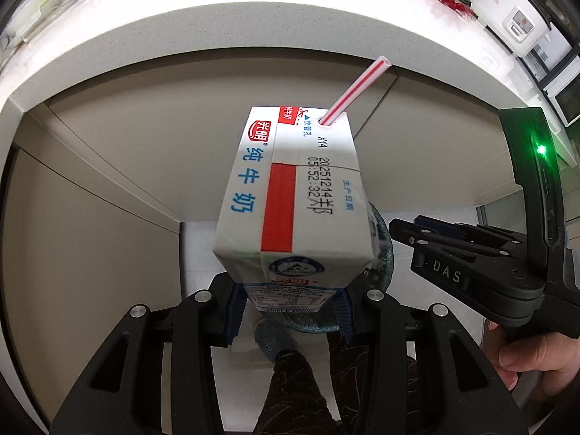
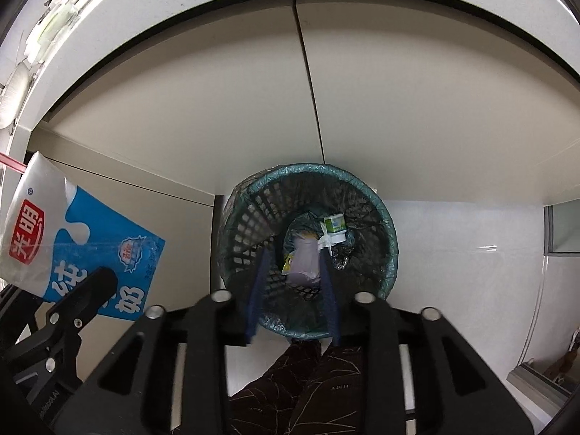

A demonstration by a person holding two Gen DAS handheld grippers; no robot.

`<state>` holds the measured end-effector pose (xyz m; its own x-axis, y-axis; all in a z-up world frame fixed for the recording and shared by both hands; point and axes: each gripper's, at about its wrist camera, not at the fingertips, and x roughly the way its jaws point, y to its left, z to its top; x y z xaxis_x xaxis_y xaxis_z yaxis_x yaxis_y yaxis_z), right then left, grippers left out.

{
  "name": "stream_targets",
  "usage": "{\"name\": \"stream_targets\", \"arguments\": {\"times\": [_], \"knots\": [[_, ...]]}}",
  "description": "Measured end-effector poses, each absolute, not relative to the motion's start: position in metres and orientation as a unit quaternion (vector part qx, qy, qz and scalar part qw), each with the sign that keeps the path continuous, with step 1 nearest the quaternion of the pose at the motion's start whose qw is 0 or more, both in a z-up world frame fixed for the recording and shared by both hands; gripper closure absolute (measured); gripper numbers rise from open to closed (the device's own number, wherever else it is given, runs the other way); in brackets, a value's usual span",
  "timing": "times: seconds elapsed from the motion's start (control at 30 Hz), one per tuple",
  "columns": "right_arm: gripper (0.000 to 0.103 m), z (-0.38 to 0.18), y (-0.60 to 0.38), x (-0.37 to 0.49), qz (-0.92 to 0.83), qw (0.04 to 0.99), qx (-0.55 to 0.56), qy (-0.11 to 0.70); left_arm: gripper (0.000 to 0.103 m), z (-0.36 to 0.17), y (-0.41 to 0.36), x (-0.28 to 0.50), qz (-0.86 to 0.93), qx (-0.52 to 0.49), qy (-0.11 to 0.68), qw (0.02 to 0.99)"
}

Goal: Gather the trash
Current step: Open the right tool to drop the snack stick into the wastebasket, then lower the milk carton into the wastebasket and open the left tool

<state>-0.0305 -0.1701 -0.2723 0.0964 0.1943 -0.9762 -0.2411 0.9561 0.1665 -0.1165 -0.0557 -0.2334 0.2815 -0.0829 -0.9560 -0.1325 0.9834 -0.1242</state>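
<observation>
Left wrist view: left gripper (image 1: 288, 311) clamps the milk carton (image 1: 290, 195), its straw (image 1: 357, 90) poking up, above the bin (image 1: 382, 253). Right wrist view: trash bin (image 2: 384, 232) holds small trash; right gripper (image 2: 291, 290) hangs above it, moderately open, empty.

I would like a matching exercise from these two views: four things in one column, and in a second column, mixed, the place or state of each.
Things:
1. milk carton
2. straw
3. trash basket
4. right gripper

Places or states:
A. open, holding nothing
B. on the floor, lined with a bag, trash inside
C. sticking out of the carton's top
D. clamped in the left gripper

Pairs: 1-D, 2-C, 3-B, 4-A
</observation>
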Motion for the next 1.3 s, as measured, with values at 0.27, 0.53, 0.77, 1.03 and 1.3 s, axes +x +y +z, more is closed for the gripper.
{"name": "stream_targets", "arguments": {"times": [0.27, 0.53, 0.77, 1.03, 1.3], "knots": [[0.043, -0.266, -0.187, -0.026, 0.138, 0.745, -0.005, 0.652, 0.063, -0.240, -0.059, -0.109, 0.012, -0.086, 0.607, 0.790], [0.036, -0.252, -0.207, -0.027, 0.100, 0.781, -0.042, 0.616, 0.063, -0.257, -0.073, -0.095, 0.006, -0.072, 0.624, 0.778], [0.036, -0.241, -0.229, -0.031, 0.097, 0.797, -0.039, 0.595, 0.063, -0.274, -0.086, -0.085, -0.005, -0.072, 0.637, 0.768], [0.015, -0.234, -0.252, -0.036, 0.108, 0.797, -0.011, 0.595, 0.062, -0.289, -0.092, -0.085, -0.014, -0.066, 0.646, 0.760], [0.008, -0.229, -0.258, -0.037, 0.110, 0.798, -0.003, 0.593, 0.062, -0.296, -0.103, -0.078, -0.029, -0.062, 0.647, 0.760]]}}
